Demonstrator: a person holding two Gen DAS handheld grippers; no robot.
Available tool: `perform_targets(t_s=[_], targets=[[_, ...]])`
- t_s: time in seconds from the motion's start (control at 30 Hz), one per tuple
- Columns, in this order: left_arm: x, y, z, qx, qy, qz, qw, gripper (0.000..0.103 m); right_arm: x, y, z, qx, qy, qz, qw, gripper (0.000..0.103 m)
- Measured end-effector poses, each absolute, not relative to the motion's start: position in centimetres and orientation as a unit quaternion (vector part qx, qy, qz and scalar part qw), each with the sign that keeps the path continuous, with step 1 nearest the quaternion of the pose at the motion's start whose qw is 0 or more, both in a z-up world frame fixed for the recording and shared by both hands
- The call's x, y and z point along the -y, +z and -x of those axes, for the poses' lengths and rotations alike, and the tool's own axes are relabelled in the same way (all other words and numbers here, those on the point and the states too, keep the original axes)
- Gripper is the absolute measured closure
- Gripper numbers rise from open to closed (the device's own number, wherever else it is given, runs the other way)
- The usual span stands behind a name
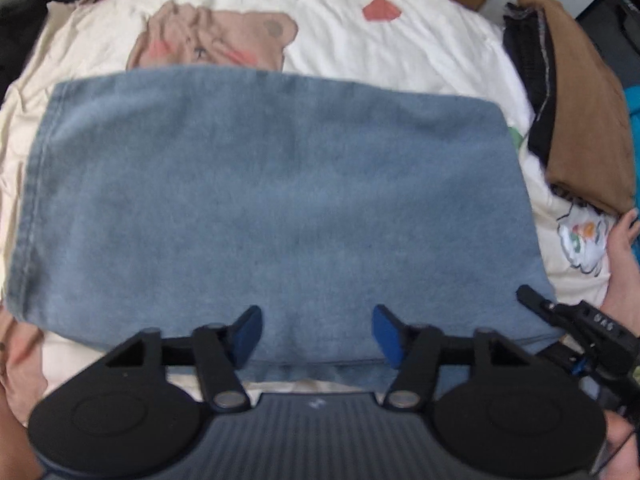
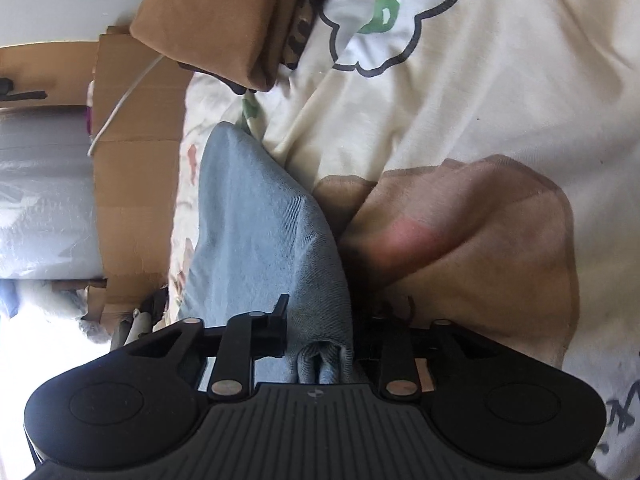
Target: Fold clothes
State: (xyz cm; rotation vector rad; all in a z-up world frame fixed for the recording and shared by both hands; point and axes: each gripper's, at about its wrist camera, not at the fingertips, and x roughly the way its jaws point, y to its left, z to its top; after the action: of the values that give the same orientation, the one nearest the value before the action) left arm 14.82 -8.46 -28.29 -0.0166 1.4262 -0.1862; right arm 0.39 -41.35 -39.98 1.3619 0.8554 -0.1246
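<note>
A blue denim garment (image 1: 276,200) lies folded flat in a wide rectangle on a cream bedsheet (image 1: 360,44) printed with a brown bear. My left gripper (image 1: 316,332) hovers open over the garment's near edge, and nothing sits between its blue pads (image 1: 248,330). At the garment's near right corner, my right gripper (image 1: 560,312) shows from the side. In the right wrist view, my right gripper (image 2: 320,332) is shut on a bunched fold of the denim (image 2: 256,216), which stretches away from the fingers over the bedsheet (image 2: 500,100).
A stack of folded brown and black clothes (image 1: 580,100) lies at the right edge of the bed, the same stack (image 2: 224,20) being at the top of the right wrist view. Cardboard (image 2: 136,120) stands beyond the bed. A person's hand (image 1: 624,240) rests at the right. Dark clothing (image 1: 24,20) lies at the far left.
</note>
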Motion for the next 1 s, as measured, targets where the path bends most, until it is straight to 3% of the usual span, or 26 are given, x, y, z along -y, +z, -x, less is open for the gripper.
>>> perform_targets(t_s=[0.23, 0.4, 0.63, 0.7, 1.0], targets=[[8.6, -31.1, -13.7, -0.656, -0.073, 0.048, 0.750, 0.060, 40.6, -36.6, -1.3, -0.404, -0.058, -0.562, 0.719, 0.085], [8.3, -31.9, -13.6, -0.654, -0.071, 0.055, 0.751, 0.076, 39.9, -34.6, -1.9, -0.412, -0.061, -0.543, 0.729, 0.085], [6.8, -33.1, -13.8, -0.661, -0.070, 0.078, 0.743, 0.083, 37.4, -29.6, -3.4, -0.425, -0.024, -0.486, 0.763, 0.087], [6.2, -32.6, -14.2, -0.669, -0.056, 0.098, 0.735, 0.090, 37.1, -28.4, -3.7, -0.429, -0.020, -0.474, 0.769, 0.087], [3.3, -30.9, -15.0, -0.652, -0.036, 0.141, 0.744, 0.094, 35.6, -25.3, -6.0, -0.462, -0.031, -0.435, 0.772, 0.087]])
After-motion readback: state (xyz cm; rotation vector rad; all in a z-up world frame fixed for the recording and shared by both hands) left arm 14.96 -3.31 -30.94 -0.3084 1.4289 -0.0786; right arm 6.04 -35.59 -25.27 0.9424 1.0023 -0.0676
